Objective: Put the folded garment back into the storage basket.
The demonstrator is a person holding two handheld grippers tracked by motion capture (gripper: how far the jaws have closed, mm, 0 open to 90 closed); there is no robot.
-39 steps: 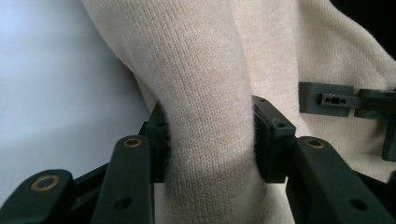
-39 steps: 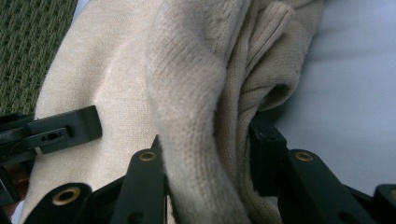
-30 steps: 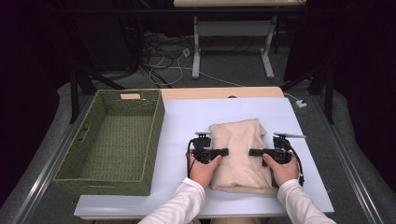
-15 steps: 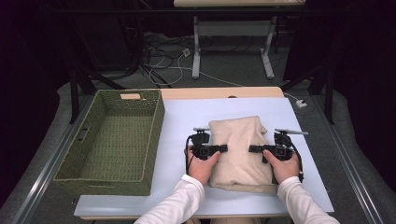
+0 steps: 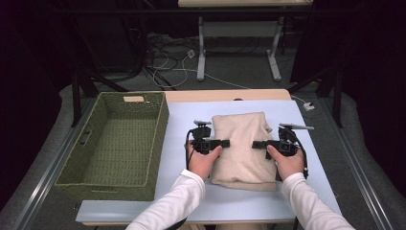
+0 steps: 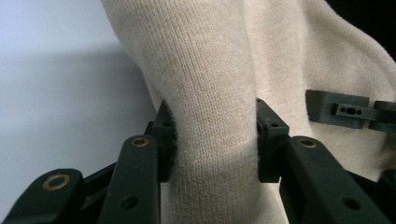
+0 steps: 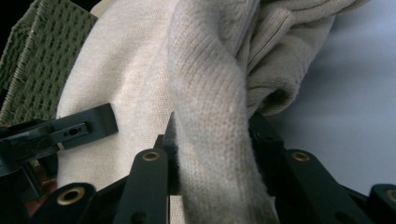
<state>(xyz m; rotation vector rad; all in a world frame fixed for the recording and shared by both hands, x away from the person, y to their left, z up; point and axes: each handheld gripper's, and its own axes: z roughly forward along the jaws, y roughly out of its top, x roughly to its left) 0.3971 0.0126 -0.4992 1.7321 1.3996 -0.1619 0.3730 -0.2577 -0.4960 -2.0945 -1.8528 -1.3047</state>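
Both tongs, left [image 5: 224, 143] and right [image 5: 258, 143], are clenched on the folded beige knit sweater [image 5: 242, 143], which looks soft, light and floppy, so pinching thick side folds seems right.

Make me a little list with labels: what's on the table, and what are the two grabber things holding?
garment: folded beige knit sweater, lying on the table
left gripper: shut on the sweater's left edge, a fold pinched between its jaws
right gripper: shut on the sweater's right edge, a fold pinched the same way
basket: green woven basket, empty, left of the sweater, apart from it
table: pale blue top
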